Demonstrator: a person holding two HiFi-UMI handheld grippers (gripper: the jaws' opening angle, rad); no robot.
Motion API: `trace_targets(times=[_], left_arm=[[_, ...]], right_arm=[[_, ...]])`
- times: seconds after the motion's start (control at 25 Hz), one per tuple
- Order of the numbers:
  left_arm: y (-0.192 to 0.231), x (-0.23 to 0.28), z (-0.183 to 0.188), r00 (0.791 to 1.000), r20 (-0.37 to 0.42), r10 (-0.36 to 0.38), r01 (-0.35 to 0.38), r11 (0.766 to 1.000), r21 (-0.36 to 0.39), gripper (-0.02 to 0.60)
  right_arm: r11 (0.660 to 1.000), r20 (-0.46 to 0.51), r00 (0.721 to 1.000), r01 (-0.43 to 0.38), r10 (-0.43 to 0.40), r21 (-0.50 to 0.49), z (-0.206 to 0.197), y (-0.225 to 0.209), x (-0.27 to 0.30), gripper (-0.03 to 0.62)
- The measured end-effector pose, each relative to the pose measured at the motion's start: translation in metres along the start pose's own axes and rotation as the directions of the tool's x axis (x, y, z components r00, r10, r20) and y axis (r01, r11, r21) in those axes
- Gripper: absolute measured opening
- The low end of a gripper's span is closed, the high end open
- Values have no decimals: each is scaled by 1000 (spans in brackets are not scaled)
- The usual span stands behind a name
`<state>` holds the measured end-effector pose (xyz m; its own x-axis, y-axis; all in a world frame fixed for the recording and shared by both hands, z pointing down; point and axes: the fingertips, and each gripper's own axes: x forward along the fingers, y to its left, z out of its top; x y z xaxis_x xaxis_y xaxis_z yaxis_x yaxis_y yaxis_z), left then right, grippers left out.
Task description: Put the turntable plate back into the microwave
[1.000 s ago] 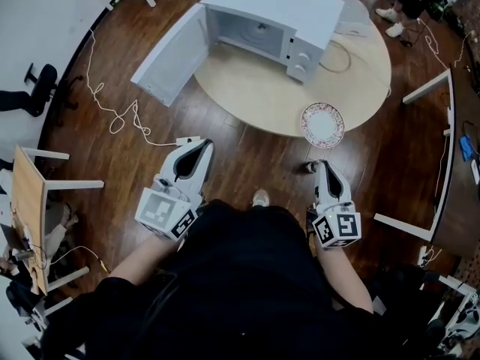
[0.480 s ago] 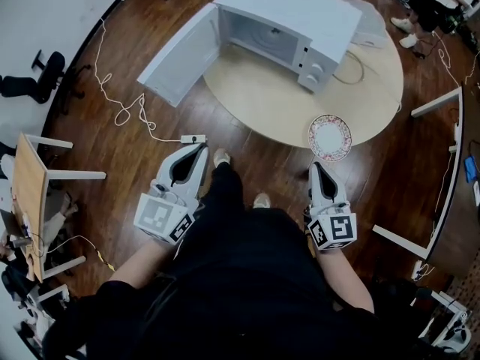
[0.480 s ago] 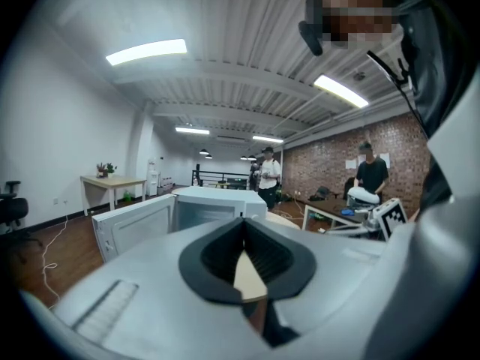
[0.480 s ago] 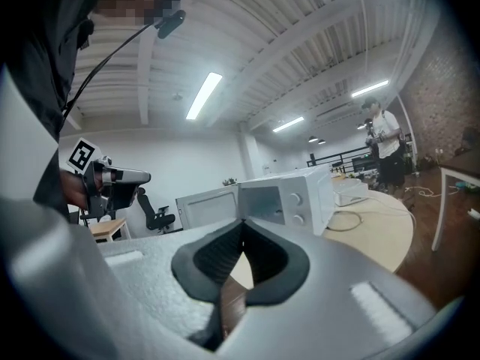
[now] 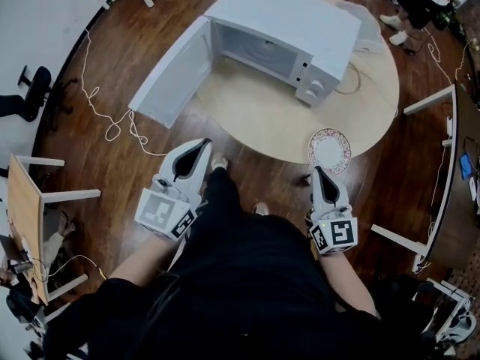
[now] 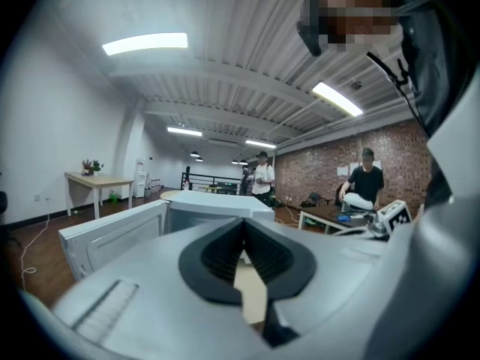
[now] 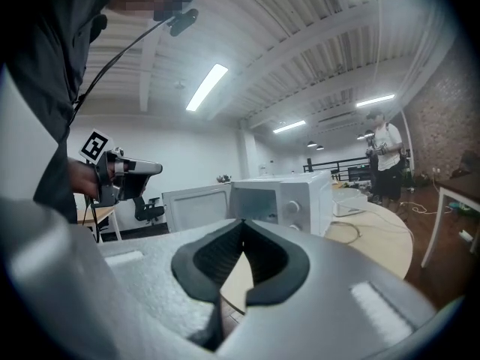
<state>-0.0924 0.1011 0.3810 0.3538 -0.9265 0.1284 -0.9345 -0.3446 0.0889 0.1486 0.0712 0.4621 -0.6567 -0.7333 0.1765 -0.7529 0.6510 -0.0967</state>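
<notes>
Microwave point(image 5: 294, 15) cavity was seen only in part behind the swung-open door point(image 5: 171, 70); its floor could not be made out. Left gripper point(image 5: 201, 145) and right gripper point(image 5: 319, 172) were held nearly level, pointed toward the round table point(image 5: 277, 118), both with jaws pressed together and nothing held. Turntable plate point(image 5: 329, 151) was noted on the table's near right edge, just beyond the right gripper, apart from the microwave. A small wooden table point(image 5: 26, 197) was partly cut off at left.

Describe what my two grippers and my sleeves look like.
The left gripper and right gripper are light grey tapered shells with black ribbed pads inside. Each carries a cube with black-and-white square markers at its rear. The person wears a black top.
</notes>
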Motion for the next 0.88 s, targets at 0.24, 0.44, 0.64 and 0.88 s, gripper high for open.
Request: trace_targets(times=[0.24, 0.44, 0.64, 0.88], left_arm=[[42, 41, 19, 998, 25, -60, 60, 998, -17, 5], [74, 75, 31, 991, 17, -133, 133, 991, 4, 5], [100, 102, 42, 976, 8, -219, 219, 976, 6, 5], [117, 133, 52, 945, 9, -326, 326, 945, -9, 5]], right_arm=[[997, -26, 997, 78, -77, 14, -1, -4, 31, 2], [988, -22, 989, 148, -147, 33, 9, -6, 64, 2], [981, -23, 982, 188, -187, 38, 19, 6, 96, 2], [957, -35, 957, 289, -288, 39, 32, 6, 111, 2]])
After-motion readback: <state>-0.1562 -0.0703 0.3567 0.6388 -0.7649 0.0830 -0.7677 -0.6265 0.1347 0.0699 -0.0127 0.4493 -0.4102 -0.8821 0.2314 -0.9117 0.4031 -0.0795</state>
